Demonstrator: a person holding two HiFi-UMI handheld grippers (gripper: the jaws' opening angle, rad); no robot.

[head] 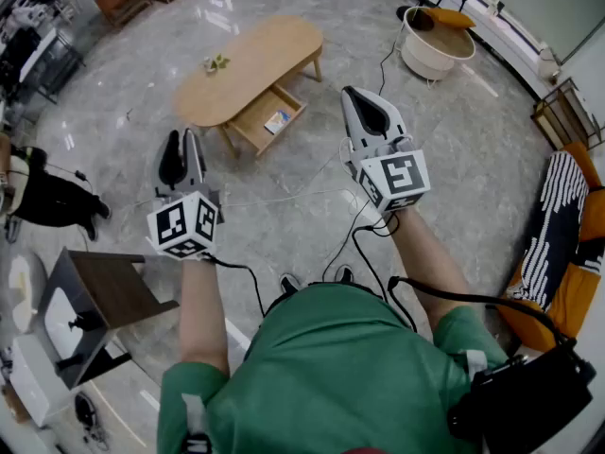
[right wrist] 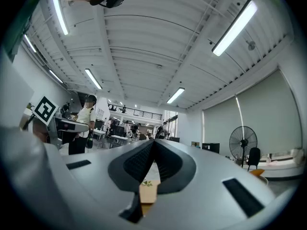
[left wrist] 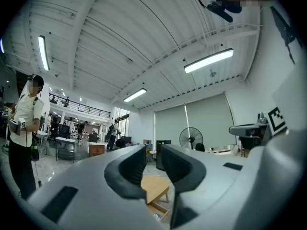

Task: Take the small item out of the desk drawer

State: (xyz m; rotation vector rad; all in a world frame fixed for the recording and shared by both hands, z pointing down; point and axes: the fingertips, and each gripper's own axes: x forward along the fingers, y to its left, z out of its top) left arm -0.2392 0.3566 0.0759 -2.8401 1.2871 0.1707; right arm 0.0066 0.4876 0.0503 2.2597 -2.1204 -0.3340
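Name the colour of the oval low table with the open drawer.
Pale wooden table, light tan all over; the head view shows it best.

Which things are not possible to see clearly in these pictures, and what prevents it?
- Small item in the open drawer: head view, too small to identify; only blue and white show.
- Green object on the table: head view, too small to name.
- Drawer in the right gripper view: hidden behind the shut right gripper; only a strip of table shows.

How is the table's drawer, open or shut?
Open: the drawer juts out from the table, with a small item showing inside.
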